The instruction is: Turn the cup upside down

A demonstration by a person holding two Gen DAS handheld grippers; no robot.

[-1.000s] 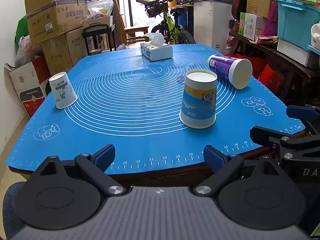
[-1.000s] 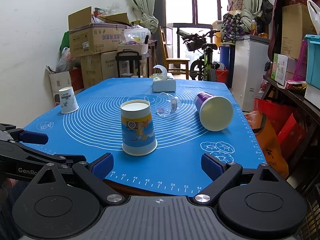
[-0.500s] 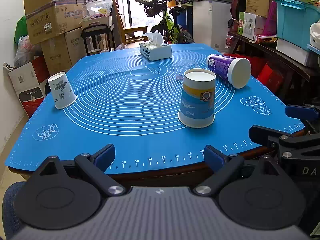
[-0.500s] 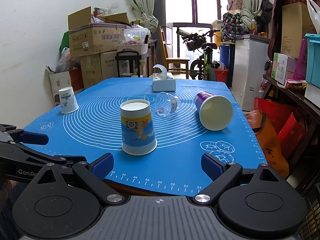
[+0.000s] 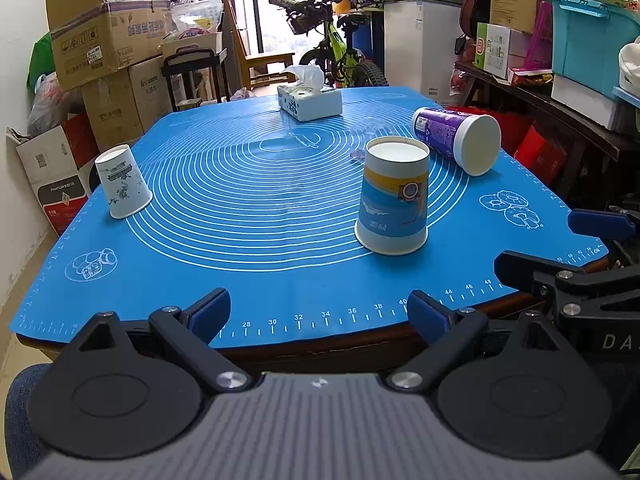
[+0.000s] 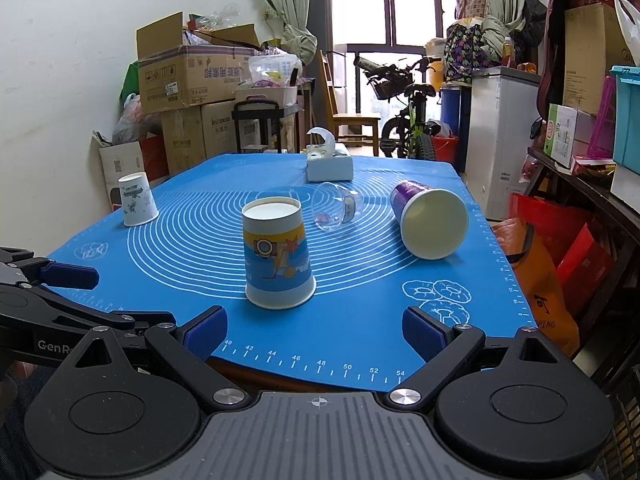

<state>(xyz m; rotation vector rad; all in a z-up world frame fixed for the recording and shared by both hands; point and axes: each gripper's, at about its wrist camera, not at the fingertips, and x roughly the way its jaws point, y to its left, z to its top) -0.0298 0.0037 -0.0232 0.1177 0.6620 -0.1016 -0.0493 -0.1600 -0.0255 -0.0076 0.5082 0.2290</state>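
Note:
A blue and yellow paper cup (image 5: 393, 196) stands upside down on the blue mat (image 5: 248, 208); it also shows in the right wrist view (image 6: 277, 252). A purple cup (image 5: 456, 139) lies on its side at the right, mouth toward me (image 6: 431, 218). A clear plastic cup (image 6: 337, 212) lies on its side behind. A white cup (image 5: 122, 186) stands upside down at the left (image 6: 137, 199). My left gripper (image 5: 320, 312) and right gripper (image 6: 316, 330) are open and empty at the near table edge.
A tissue box (image 5: 310, 100) sits at the far end of the mat (image 6: 329, 164). Cardboard boxes (image 5: 100, 44) stack at the left, a bicycle (image 6: 404, 120) stands behind, and shelves with bins (image 5: 592, 40) line the right.

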